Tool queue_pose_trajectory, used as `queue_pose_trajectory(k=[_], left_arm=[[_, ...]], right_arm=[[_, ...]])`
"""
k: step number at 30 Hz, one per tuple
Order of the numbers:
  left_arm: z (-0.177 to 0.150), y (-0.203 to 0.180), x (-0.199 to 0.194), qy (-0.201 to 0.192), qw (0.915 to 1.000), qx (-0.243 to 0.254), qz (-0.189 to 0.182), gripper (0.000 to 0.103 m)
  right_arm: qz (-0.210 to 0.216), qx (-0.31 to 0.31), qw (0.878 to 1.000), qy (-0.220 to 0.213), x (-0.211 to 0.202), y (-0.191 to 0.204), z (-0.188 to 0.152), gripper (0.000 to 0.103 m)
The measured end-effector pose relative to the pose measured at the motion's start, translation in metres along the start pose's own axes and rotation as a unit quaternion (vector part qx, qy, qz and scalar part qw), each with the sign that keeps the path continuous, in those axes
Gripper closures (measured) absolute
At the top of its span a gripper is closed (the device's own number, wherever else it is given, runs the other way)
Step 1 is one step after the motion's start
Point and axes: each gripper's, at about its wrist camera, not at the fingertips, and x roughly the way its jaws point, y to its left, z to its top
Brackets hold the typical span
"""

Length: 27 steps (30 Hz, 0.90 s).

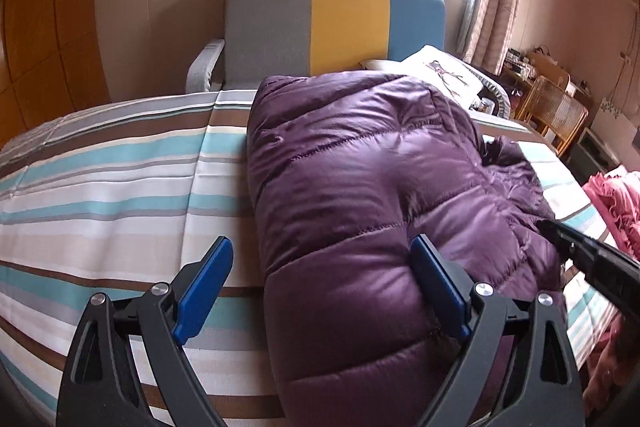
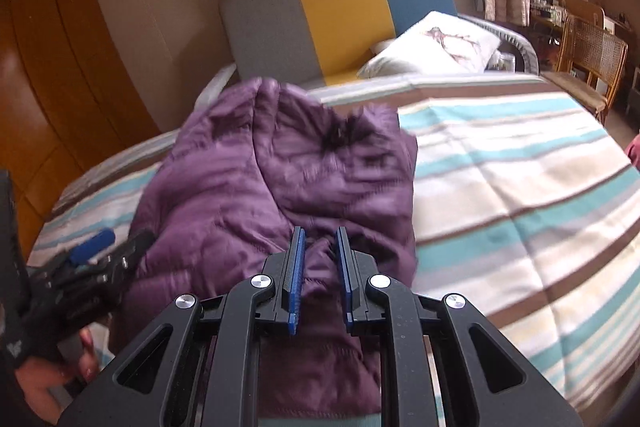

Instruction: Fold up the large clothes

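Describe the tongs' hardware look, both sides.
Both match: the left tongs and right tongs have matte black linkage arms with cut-out slots, silver round pivot pins, and flat blue finger pads, ribbed on the right pair. No cables visible.

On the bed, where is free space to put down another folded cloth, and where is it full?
Free: the striped bedcover between the purple down jacket and the wooden wardrobe side, and the wide stretch on the jacket's other side, below the pillow. Crowded: the middle, where the jacket lies with both grippers.
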Motion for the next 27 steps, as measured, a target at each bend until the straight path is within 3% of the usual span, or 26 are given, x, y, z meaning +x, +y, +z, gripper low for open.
queue_pose_trajectory(k=[7,11,16,22,27], left_arm=[[-0.009,0.002,0.021,0.029,0.9995,0.002,-0.014,0.012],[-0.011,0.009,0.010,0.026,0.9990,-0.018,-0.030,0.012],[-0.022,0.013,-0.006,0.000,0.9999,-0.007,-0.015,0.008],[-0.029,0.009,0.000,0.006,0.9998,0.007,-0.016,0.007],[-0.025,0.014,-0.007,0.008,0.9997,0.009,-0.023,0.007]], right_arm=[[0.001,0.063,0.998,0.022,0.044,-0.022,-0.012,0.086],[-0.003,0.055,0.998,0.007,0.023,-0.017,-0.011,0.086],[0.022,0.076,0.997,-0.019,-0.015,-0.018,-0.021,0.084],[0.013,0.080,0.997,0.012,0.002,-0.024,-0.034,0.084],[0.017,0.091,0.996,0.012,0.000,-0.027,-0.036,0.082]])
